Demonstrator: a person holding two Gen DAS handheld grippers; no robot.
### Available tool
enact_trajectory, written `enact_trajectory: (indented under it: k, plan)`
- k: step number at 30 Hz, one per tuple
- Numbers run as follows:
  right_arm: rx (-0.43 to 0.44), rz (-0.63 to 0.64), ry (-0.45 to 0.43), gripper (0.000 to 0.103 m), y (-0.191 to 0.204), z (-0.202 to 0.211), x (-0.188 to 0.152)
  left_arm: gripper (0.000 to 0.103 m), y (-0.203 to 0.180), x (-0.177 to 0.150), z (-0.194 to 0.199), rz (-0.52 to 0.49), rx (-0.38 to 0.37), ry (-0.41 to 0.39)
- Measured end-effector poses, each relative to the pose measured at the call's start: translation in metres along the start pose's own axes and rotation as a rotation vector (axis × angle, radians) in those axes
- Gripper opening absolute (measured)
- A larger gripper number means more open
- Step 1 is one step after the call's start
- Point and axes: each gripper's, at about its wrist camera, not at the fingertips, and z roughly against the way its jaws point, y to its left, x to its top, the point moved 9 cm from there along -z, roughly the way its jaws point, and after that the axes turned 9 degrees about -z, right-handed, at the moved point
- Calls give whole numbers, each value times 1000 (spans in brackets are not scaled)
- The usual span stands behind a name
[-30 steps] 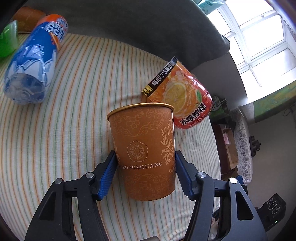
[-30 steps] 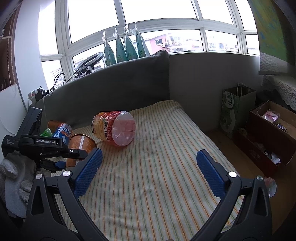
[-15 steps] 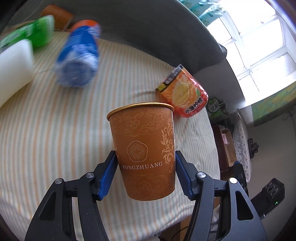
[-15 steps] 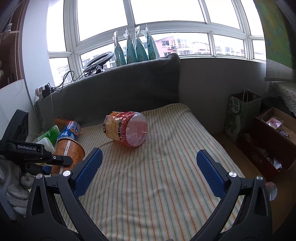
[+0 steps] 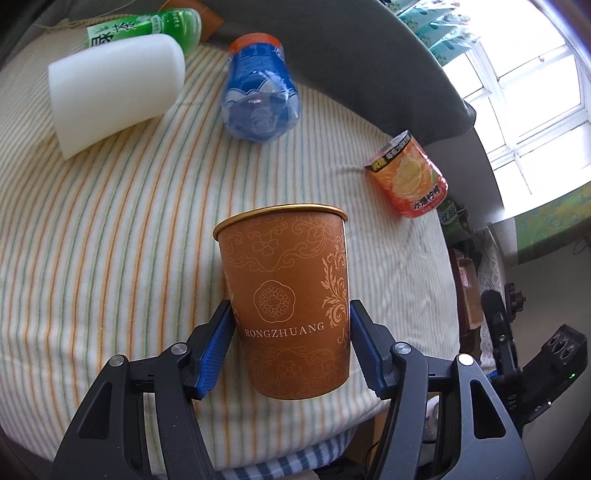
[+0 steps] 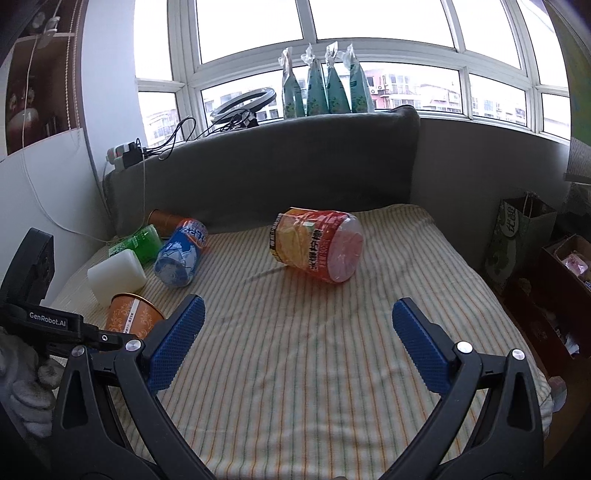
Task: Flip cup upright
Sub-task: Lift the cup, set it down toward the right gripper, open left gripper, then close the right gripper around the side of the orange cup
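My left gripper (image 5: 291, 317) is shut on an orange paper cup (image 5: 286, 295) with gold patterns. Its blue pads press the cup's lower sides. The cup stands rim up, held over the near part of the striped cloth (image 5: 110, 221). In the right wrist view the same cup (image 6: 131, 315) shows at the lower left, beside the left gripper's black body. My right gripper (image 6: 295, 336) is wide open and empty above the cloth's near middle.
A white cup (image 5: 114, 85), a green bottle (image 5: 147, 26) and a blue bottle (image 5: 258, 92) lie on their sides at the far left. An orange-red bottle (image 6: 317, 249) lies mid-cloth. A grey backrest (image 6: 277, 166) bounds the far side. Boxes and a bag (image 6: 524, 236) stand right.
My left gripper has drawn back towards the near edge with the cup, so more of the cloth and the white cup came into view. The right gripper shifted slightly and stays open.
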Motion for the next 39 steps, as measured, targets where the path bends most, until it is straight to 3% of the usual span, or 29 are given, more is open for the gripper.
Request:
enact_trajectory:
  k: [4, 6, 12, 18, 22, 25, 34, 39]
  plan:
    - [35, 26, 31, 103, 17, -2, -5, 65, 3, -1, 5, -24, 13, -23]
    - [49, 35, 42, 103, 23, -3, -7, 74, 5, -1, 7, -27, 10, -29]
    - [134, 18, 142, 103, 45, -13, -13, 76, 11, -3, 16, -63, 31, -52]
    - [290, -28, 349, 103, 76, -33, -22, 76, 16, -13, 42, -94, 51, -118]
    - [417, -102, 559, 103, 98, -55, -37, 76, 26, -25, 60, -126, 102, -157]
    - [464, -127, 678, 103, 113, -70, -49, 76, 36, -34, 72, -129, 136, -182]
    - [503, -129, 878, 98, 144, -96, -76, 76, 62, -50, 85, -63, 155, -204]
    - [489, -117, 925, 93, 153, -109, -84, 76, 68, -51, 89, -41, 149, -216]
